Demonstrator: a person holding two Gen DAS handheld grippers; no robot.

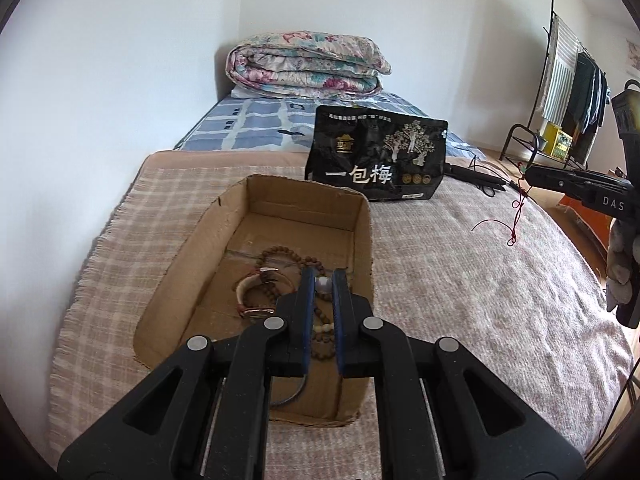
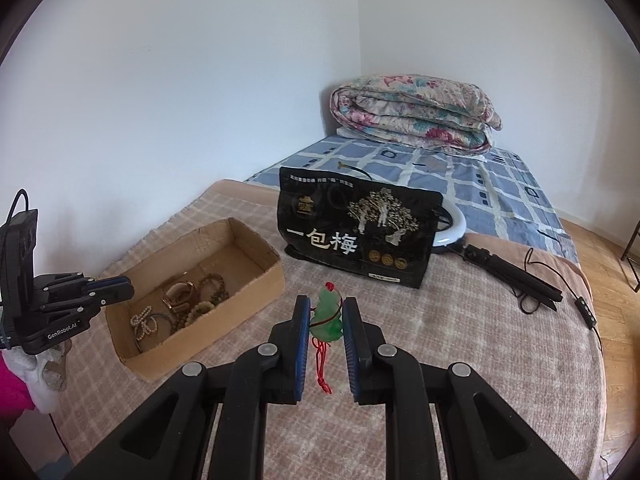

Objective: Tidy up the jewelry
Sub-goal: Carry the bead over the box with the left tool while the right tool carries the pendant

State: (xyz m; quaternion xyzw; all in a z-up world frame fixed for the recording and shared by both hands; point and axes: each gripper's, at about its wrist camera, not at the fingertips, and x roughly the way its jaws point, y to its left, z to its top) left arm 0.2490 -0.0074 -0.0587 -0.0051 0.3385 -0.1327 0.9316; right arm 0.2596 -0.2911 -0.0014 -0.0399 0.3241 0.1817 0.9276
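A cardboard box (image 1: 362,248) sits on the bed cover and holds a bead string (image 1: 280,254), a watch (image 1: 260,292) and other bracelets; it also shows in the right wrist view (image 2: 264,280). My left gripper (image 1: 323,286) hangs over the box, shut on a small grey bead (image 1: 323,285). It shows at the left of the right wrist view (image 2: 120,286). My right gripper (image 2: 327,316) is shut on a green jade pendant (image 2: 328,316) whose red cord (image 2: 322,364) dangles below. In the left wrist view the right gripper (image 1: 532,178) is at the right, red cord (image 1: 516,216) hanging.
A black snack bag (image 2: 356,232) stands behind the box. A ring light with folded tripod (image 2: 512,276) and cable lie to the right. A folded floral quilt (image 2: 416,116) lies at the bed's far end. A clothes rack (image 1: 568,92) stands at the right.
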